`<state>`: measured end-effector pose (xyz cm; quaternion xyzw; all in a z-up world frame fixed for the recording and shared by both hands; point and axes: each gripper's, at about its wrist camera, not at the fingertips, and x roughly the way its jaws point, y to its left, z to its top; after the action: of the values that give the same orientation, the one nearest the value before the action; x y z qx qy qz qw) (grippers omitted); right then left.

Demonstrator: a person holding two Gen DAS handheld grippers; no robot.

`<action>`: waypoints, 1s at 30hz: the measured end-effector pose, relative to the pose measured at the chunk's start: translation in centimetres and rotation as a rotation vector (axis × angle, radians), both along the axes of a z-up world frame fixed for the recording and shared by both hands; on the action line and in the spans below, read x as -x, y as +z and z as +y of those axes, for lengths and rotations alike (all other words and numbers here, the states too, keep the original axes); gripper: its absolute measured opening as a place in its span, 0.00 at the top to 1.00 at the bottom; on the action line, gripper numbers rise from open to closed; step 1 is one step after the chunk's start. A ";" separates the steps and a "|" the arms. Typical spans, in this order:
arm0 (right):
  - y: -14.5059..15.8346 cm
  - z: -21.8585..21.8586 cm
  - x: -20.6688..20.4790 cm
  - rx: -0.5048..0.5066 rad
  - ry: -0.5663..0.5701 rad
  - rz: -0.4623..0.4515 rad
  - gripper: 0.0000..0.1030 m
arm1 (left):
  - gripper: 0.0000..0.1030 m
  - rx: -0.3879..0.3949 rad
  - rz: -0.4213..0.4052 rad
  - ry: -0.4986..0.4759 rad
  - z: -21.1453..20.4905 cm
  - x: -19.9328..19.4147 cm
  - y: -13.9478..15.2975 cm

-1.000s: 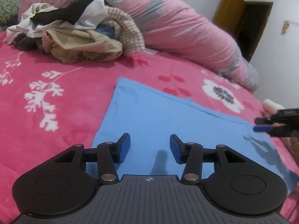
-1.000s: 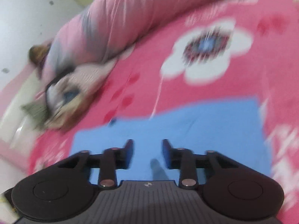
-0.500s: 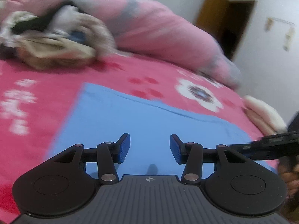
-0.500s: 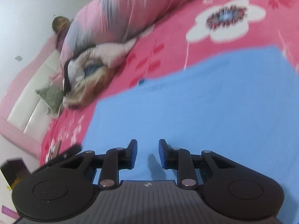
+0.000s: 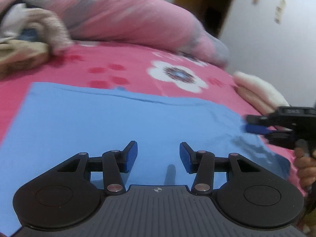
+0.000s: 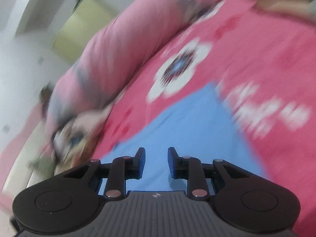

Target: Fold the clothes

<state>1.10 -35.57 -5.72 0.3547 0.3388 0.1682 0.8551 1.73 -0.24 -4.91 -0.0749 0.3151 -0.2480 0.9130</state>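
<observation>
Pink floral bedspread point(image 5: 65, 73) bears blue garment point(image 5: 110, 126), laundry pile point(image 5: 25, 45) behind; left tool point(image 5: 158, 156) and right tool point(image 6: 156, 163) gape empty.

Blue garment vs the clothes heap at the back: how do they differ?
The blue garment lies spread flat on the bedspread, right before both tongs; the clothes heap sits bunched up farther back, against the pink duvet. The garment is one plain colour; the heap mixes beige, white and dark pieces. Both rest on the bed.
</observation>
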 end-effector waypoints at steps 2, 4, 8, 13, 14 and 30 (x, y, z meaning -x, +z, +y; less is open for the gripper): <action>-0.9 1.1 -0.2 -0.013 0.036 0.012 0.74 | 0.54 -0.005 0.003 -0.028 -1.6 -0.2 -0.4; -1.3 0.1 -0.1 0.030 -0.037 0.021 0.74 | 0.54 -0.008 0.004 -0.044 -2.7 -0.6 -0.9; -1.0 -5.1 1.7 0.132 -0.255 0.029 0.77 | 0.56 0.007 0.062 0.055 -0.7 -2.2 -1.8; 0.6 -6.5 3.9 0.187 -0.344 -0.012 0.76 | 0.55 0.002 0.046 0.166 1.7 -2.6 -0.6; 1.0 -5.5 3.8 0.182 -0.306 -0.036 0.76 | 0.55 -0.004 0.036 0.179 1.8 -2.6 -0.3; 1.2 7.2 13.3 0.976 0.185 -0.184 0.73 | 0.54 -0.023 0.020 0.188 4.1 0.2 -0.1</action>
<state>-12.17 -28.32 -4.50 -0.1340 0.3312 0.0959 0.9291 1.58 3.90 -5.04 -0.0962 0.3185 -0.1567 0.9299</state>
